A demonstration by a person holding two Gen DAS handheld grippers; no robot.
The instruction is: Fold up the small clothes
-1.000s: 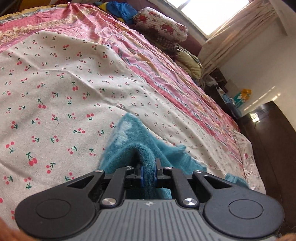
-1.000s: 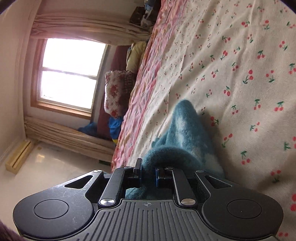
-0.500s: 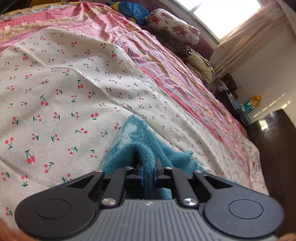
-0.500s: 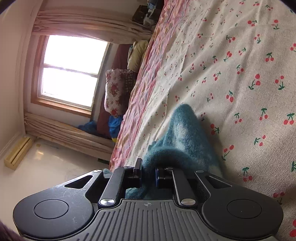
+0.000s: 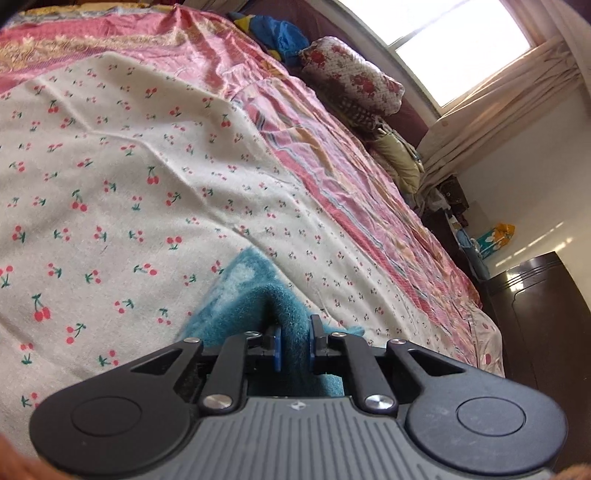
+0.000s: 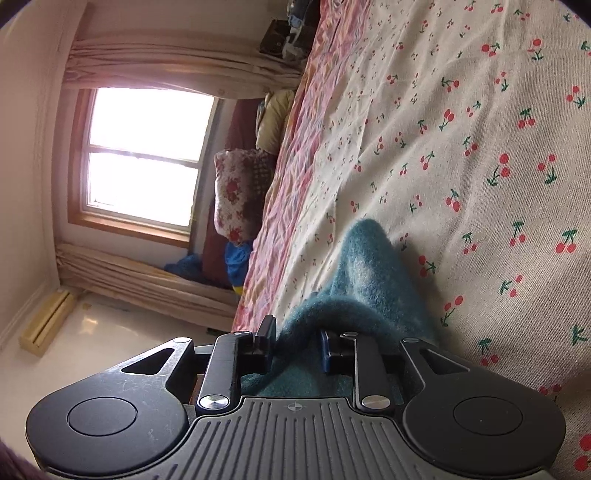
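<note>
A small teal fleece garment (image 5: 255, 295) lies on the cherry-print sheet (image 5: 110, 184) of a bed. My left gripper (image 5: 293, 341) is shut on a bunched fold of it, low over the sheet. In the right wrist view the same garment (image 6: 365, 273) rises as a ridge into my right gripper (image 6: 297, 345), whose jaws stand a little wider apart with the cloth still between them. The rest of the garment is hidden under both grippers.
A pink striped bedspread (image 5: 332, 155) runs along the far side of the sheet. A floral pillow (image 5: 351, 81) and piled clothes (image 5: 280, 33) lie at the head, under a bright window (image 6: 147, 155). A dark wooden cabinet (image 5: 543, 314) stands beside the bed.
Both grippers have moved a little along the bed with the garment. The right jaws have spread slightly wider around the cloth. The left grip is unchanged.
</note>
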